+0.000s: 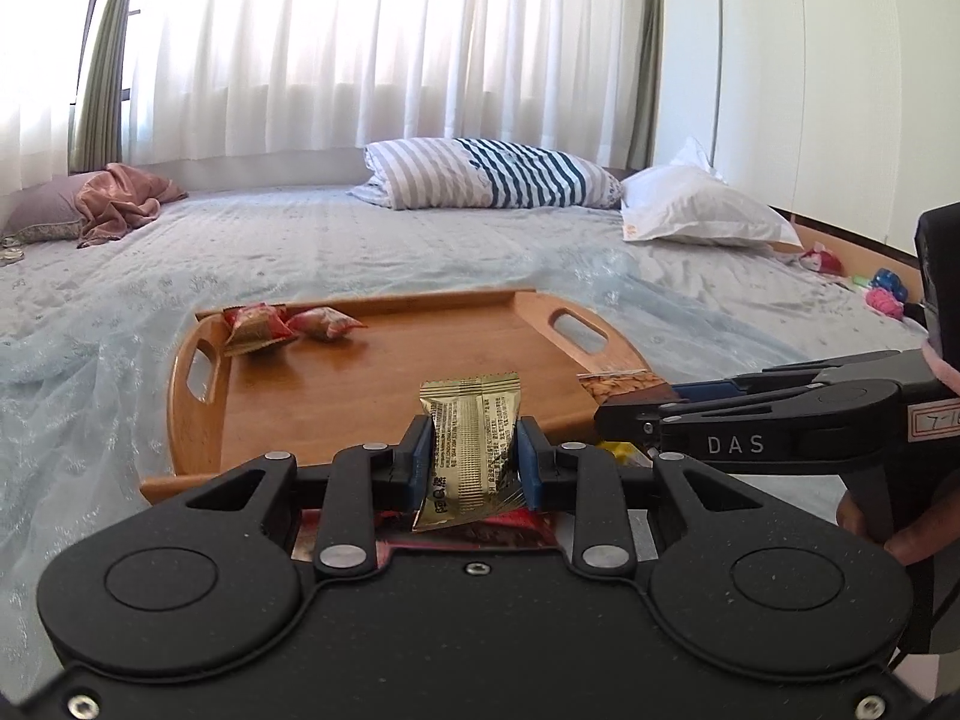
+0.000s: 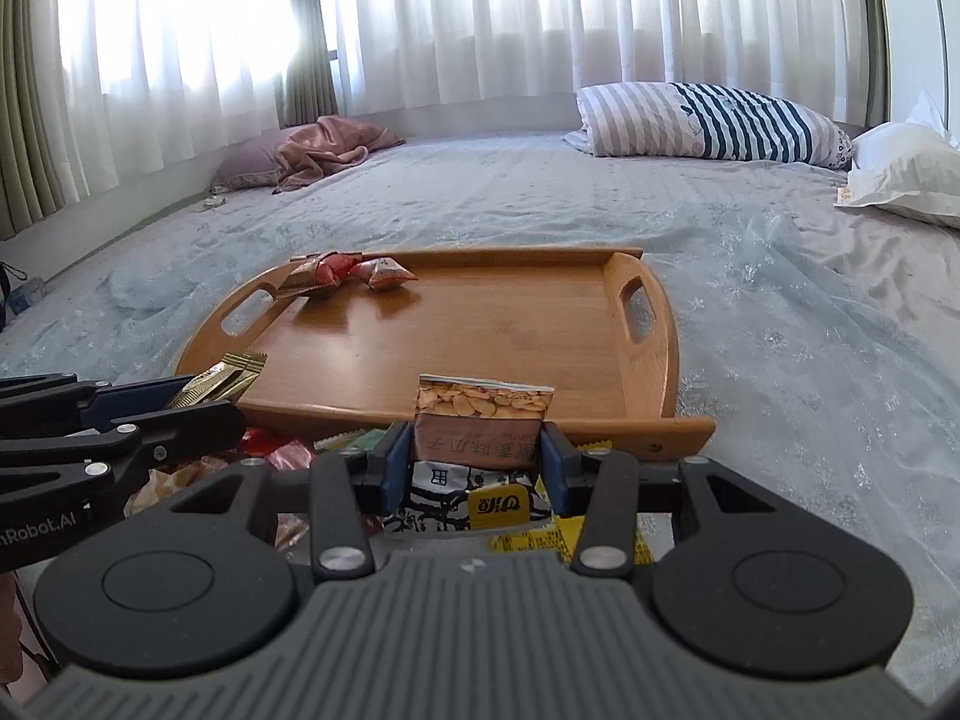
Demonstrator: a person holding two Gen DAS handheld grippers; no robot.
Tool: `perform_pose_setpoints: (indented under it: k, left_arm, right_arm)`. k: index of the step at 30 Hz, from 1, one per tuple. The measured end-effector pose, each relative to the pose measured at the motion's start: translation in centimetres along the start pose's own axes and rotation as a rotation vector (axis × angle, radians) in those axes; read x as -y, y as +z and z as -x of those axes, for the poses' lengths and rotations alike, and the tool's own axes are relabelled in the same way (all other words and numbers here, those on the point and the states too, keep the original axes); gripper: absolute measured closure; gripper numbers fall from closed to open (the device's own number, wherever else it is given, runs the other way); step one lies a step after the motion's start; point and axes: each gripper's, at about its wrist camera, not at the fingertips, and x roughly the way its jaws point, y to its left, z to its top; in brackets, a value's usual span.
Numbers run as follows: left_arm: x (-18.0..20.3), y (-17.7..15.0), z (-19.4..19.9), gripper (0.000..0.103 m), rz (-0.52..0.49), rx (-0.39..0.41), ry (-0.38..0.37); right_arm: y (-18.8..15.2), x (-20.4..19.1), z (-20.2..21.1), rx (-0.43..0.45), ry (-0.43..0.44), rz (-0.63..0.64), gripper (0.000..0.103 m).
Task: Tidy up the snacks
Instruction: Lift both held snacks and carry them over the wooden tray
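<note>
While upright, gold packet (image 1: pixel 470 450) clamped between left tongs (image 1: pixel 471 459).

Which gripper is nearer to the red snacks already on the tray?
Left. The red snacks lie in the wooden tray's far left corner. The left gripper, holding a gold packet, faces that side; the right gripper, holding a nut packet, is farther right.

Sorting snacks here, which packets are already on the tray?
The two red packets at the wooden tray's far left corner; the gold one and peanut one are each in a claw.
</note>
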Motion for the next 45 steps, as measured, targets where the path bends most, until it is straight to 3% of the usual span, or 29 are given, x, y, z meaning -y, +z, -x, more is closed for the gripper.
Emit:
perform_pose_setpoints:
  k: [20, 30, 37, 45]
  left_arm:
    - [-3.4, 2.6, -7.4, 0.074, 0.031, 0.003, 0.092]
    - [-4.1, 3.7, -10.7, 0.074, 0.045, -0.004, 0.089]
    - [-4.0, 4.6, -12.5, 0.074, 0.001, 0.005, 0.111]
    - [-3.6, 6.3, -15.5, 0.073, -0.043, -0.008, 0.094]
  right_arm:
    - [2.9, 0.0, -4.4, 0.012, 0.021, 0.02, 0.054]
    - [4.5, 0.8, -6.7, 0.026, -0.005, 0.035, 0.054]
    - [6.1, 1.4, -8.4, 0.031, 0.009, 0.026, 0.054]
    - [7.1, 2.2, -11.3, -0.005, -0.035, 0.026, 0.054]
